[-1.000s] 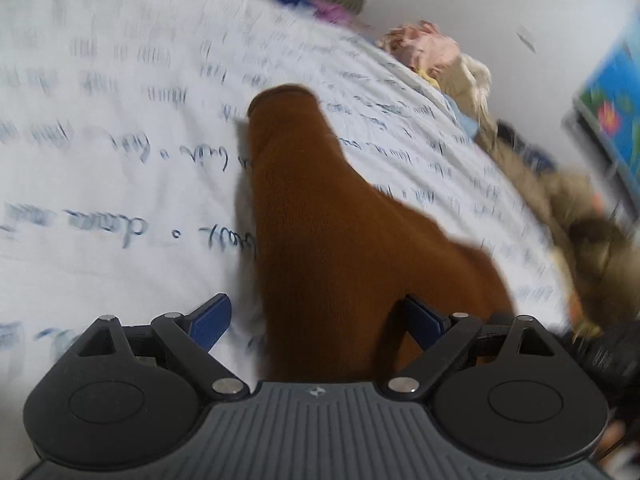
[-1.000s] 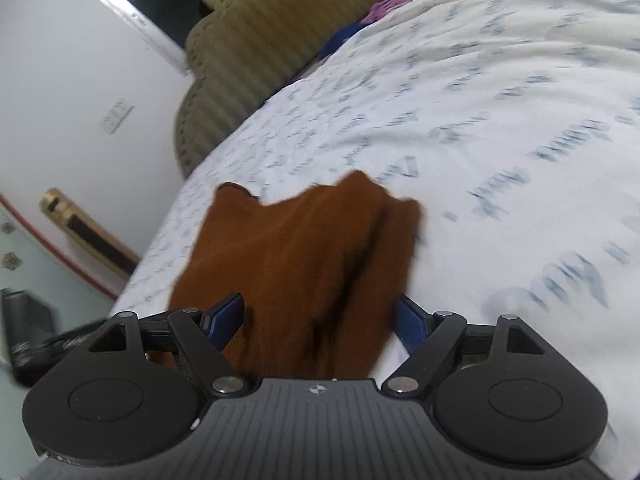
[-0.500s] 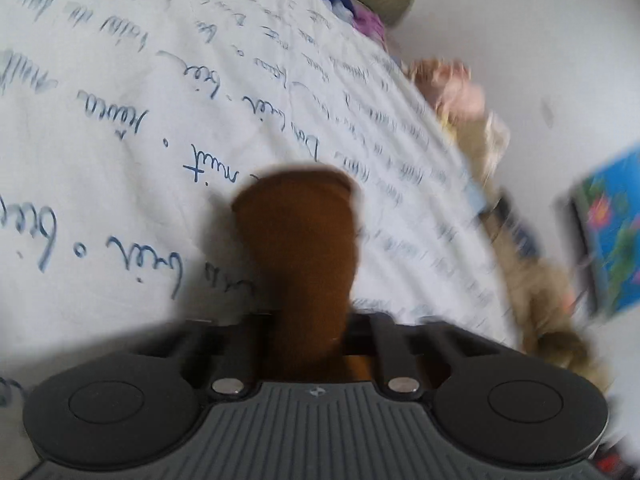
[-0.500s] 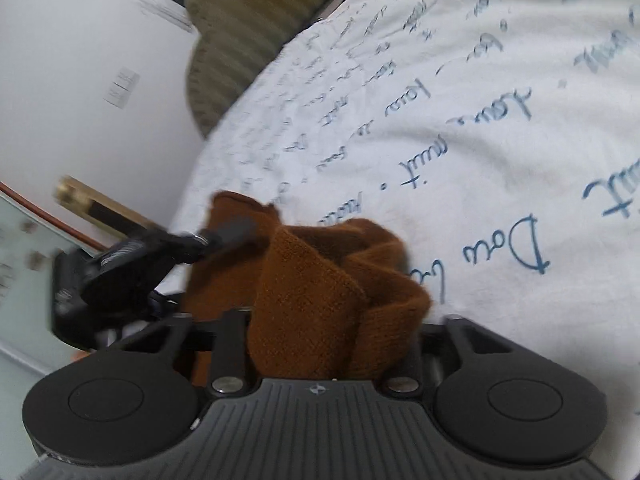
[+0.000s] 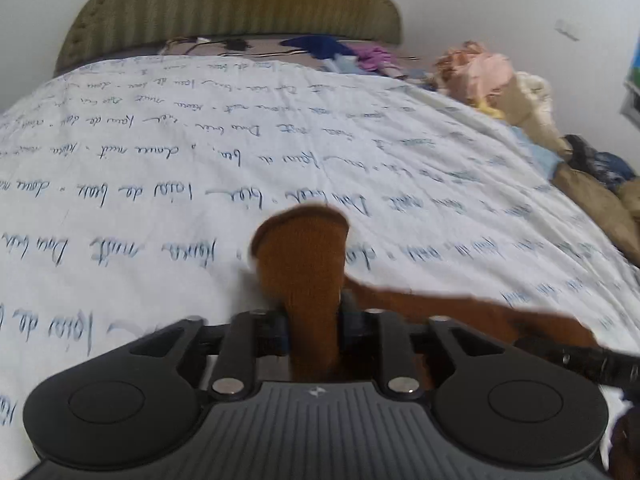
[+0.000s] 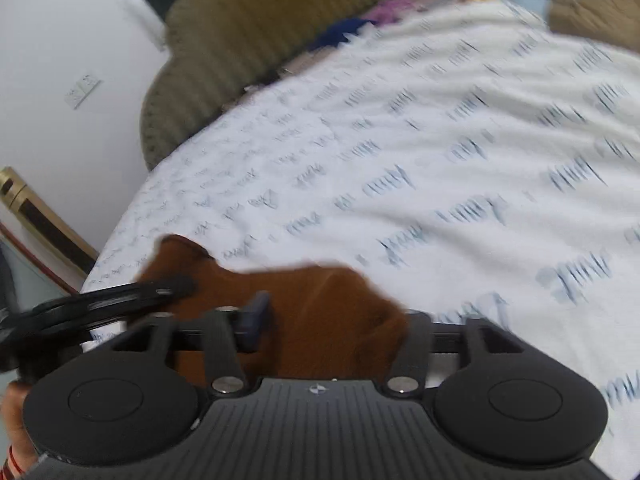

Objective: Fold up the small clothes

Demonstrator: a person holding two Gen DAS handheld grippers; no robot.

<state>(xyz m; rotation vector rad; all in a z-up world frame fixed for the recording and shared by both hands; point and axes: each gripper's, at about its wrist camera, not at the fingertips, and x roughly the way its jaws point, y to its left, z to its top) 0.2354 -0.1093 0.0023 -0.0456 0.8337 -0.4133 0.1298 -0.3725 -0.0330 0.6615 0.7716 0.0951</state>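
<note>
A bed fills both views, covered by a white bedsheet (image 5: 168, 184) printed with rows of blue cursive script. In the left wrist view an olive ribbed headboard (image 5: 232, 4) runs across the top of the frame against a pale wall, and loose clothes (image 5: 492, 80) are heaped along the bed's edge at upper right. In the right wrist view the same headboard (image 6: 256, 40) sits at upper centre, with a white wall and a wall socket (image 6: 82, 90) at upper left; much of this view is smeared by motion.

The task's thing is a brown knitted garment (image 5: 308, 276). In the left wrist view a narrow rounded part of it stands up in lower centre, running straight between the fingers of the left gripper (image 5: 314, 328). The jaws are opening, yet the pads look close against the cloth on both sides, so it is gripped. The rest of the cloth trails to the lower right.

In the right wrist view the garment (image 6: 320, 320) bunches at lower centre between the fingers of the right gripper (image 6: 332, 320), whose jaws are opening. Its blue left pad (image 6: 254, 320) is visible beside the cloth; whether the pads press it I cannot tell. The left gripper (image 6: 120, 300) reaches in from the left edge.
</note>
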